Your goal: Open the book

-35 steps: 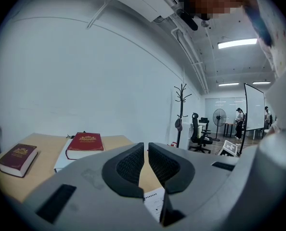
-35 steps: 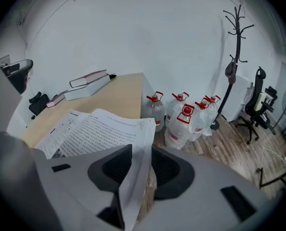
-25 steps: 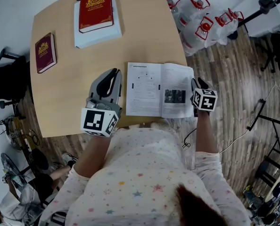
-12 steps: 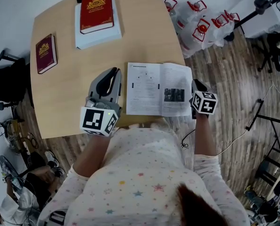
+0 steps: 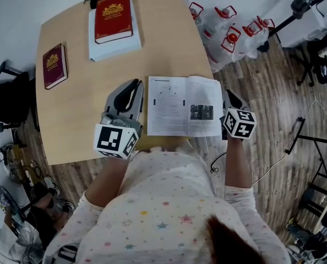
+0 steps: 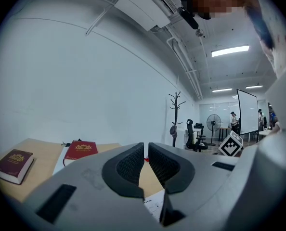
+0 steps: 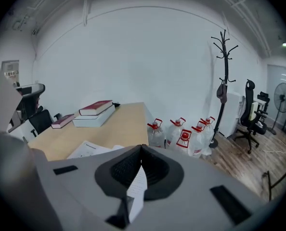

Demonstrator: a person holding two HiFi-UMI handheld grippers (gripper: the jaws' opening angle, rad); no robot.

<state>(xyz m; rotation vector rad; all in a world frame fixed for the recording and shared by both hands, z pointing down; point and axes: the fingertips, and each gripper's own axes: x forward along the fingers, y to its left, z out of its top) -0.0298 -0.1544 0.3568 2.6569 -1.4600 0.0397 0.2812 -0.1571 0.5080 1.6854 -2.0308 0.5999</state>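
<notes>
Found the right gripper with both jaws shut flat on a thin white paper page, pinched at its outer margin between the ribbed dark pads. Found the left gripper with jaws pressed almost together and nothing between them, pointed level, just beside the left edge of the book and apparently not touching it. Located the thin white printed paperback book lying already open and flat at the near edge of the pale wooden table, with the gripped page seemingly belonging to its right half. Judged the book light and limp, soft in the covers and liable to slide on the smooth wood. Judged a single leaf weak, easy to crease or to tear if pulled hard or twisted. Thought it best to take hold only at the free outer margin, far from the spine, and to carry the leaf in an arc over the spine. Thought it wise also to press the left half down with the closed left gripper, so as to keep the whole book from following. Noticed, well apart at the far side, a red hardback book on a thick white book, and a dark red book alone.
</notes>
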